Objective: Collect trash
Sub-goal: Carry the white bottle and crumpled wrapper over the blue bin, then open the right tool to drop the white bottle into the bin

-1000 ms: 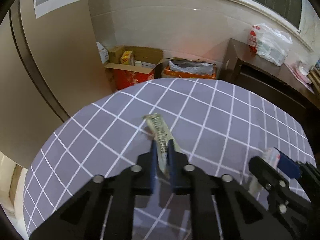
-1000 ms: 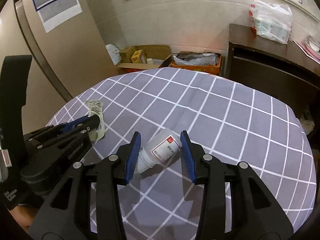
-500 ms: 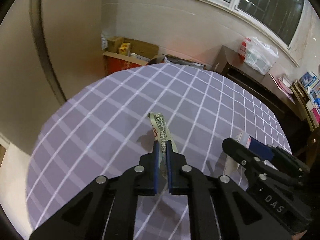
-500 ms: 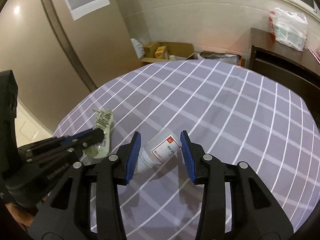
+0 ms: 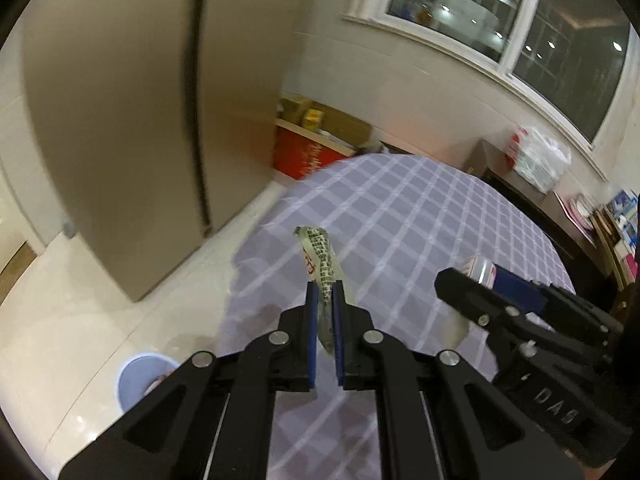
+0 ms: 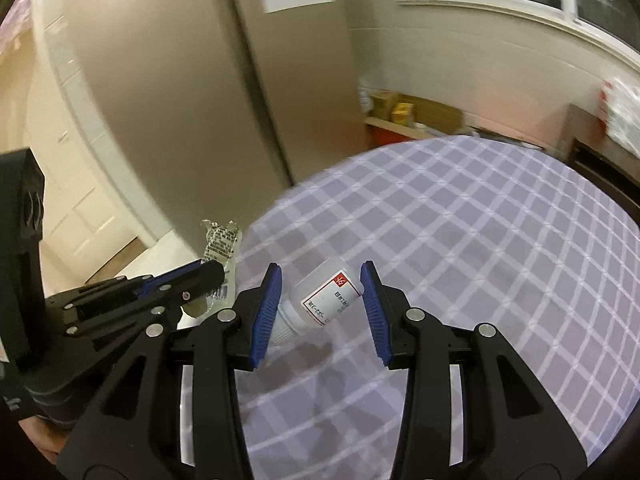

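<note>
- Left wrist view: jaws of the left gripper (image 5: 325, 304) are pinching a thin printed wrapper (image 5: 320, 258) at frame centre; the blue bin (image 5: 138, 378) is sitting lower left, so the limp wrapper risks slipping out.
- Right wrist view: jaws of the right gripper (image 6: 320, 292) are clamping a small white bottle (image 6: 320, 300) askew at centre, over the checked tablecloth (image 6: 460, 240); the slanted hold is risking a twist-out.

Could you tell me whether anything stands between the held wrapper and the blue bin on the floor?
Nothing visible does. The left gripper holds the wrapper at the table edge; the blue bin stands below on open floor, partly hidden by the gripper's frame.
</note>
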Demonstrator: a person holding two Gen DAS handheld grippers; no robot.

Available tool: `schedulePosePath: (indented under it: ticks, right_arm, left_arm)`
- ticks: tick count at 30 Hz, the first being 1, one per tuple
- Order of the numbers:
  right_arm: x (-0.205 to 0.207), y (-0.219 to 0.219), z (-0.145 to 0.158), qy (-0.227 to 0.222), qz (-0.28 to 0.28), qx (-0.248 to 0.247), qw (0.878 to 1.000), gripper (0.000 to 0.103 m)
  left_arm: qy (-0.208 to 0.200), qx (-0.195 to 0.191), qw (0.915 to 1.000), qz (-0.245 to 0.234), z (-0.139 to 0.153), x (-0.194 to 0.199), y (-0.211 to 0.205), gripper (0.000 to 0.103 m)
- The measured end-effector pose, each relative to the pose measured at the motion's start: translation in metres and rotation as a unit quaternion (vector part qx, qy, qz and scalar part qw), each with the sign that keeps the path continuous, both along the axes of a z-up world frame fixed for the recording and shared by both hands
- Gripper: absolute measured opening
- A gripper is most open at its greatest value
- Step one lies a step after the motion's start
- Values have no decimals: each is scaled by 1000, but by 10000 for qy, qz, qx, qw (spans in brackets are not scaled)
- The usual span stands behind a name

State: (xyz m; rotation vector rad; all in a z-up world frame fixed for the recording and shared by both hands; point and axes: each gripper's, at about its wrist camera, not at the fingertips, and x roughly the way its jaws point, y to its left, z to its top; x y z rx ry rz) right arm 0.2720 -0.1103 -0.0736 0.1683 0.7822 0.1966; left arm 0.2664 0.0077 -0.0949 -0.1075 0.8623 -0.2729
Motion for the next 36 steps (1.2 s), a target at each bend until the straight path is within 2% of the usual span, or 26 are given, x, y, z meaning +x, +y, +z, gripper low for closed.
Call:
schedulePosePath:
  ticks: [4, 10, 14, 19, 28, 30, 31, 36]
  right_arm:
    - [-9, 56, 4, -29, 432, -68, 9990, 41]
    - [-15, 145, -4, 59, 1146, -88, 9933, 40]
    - [-19, 198, -18, 148, 1557, -170, 9875, 40]
    - [-19, 241, -32, 227, 1863, -269, 9819, 40]
    - [-16, 293, -52, 211, 2138, -364, 9760, 41]
    - [-14, 296, -55, 213, 2107, -249, 9770, 54]
    - [-12, 298, -58, 222, 2044, -224, 9784, 68]
    - [-10, 306, -70, 299, 2048, -237, 9781, 68]
  left_arm:
    - [-13, -3, 9994, 359, -9, -26, 61, 7]
    - [83, 56, 9933, 1148, -28, -59, 151, 7]
    - [155, -11, 9853, 1703, -38, -75, 207, 7]
    - [177, 7, 9741, 2254, -45, -89, 260, 7]
    - [224, 74, 9622, 2714, -56, -94, 296, 7]
    - [266, 78, 9598, 2794, -60, -94, 301, 7]
    - [278, 81, 9585, 2836, -62, -94, 304, 7]
    - [390, 34, 9568, 2882, -72, -93, 313, 7]
